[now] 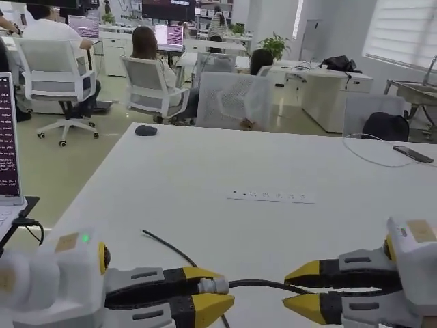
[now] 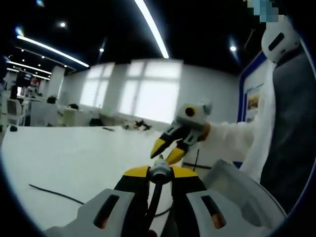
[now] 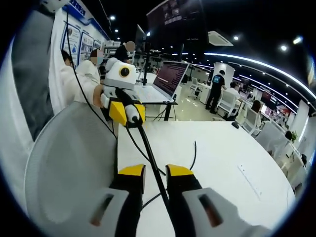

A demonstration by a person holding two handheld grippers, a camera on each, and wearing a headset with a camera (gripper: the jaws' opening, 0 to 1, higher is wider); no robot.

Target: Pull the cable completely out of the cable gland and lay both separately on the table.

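My left gripper [image 1: 222, 292] at the bottom left is shut on the small grey cable gland [image 1: 216, 285], which sticks out between its yellow tips. A black cable [image 1: 256, 283] runs from the gland to the right and passes between the jaws of my right gripper [image 1: 290, 289], which stand apart around it. The cable's other stretch [image 1: 166, 246] lies on the white table [image 1: 205, 171]. In the left gripper view the gland [image 2: 160, 170] sits at the jaw tips and the right gripper [image 2: 166, 152] faces it. The right gripper view shows the cable [image 3: 148, 148] leading to the left gripper [image 3: 127, 114].
A socket strip [image 1: 272, 197] is set into the table's middle. A dark mouse [image 1: 145, 130] lies at the far edge, and a phone [image 1: 412, 154] with a white lead at the right. A laptop [image 1: 8, 147] stands at the left. Beyond are office chairs and seated people.
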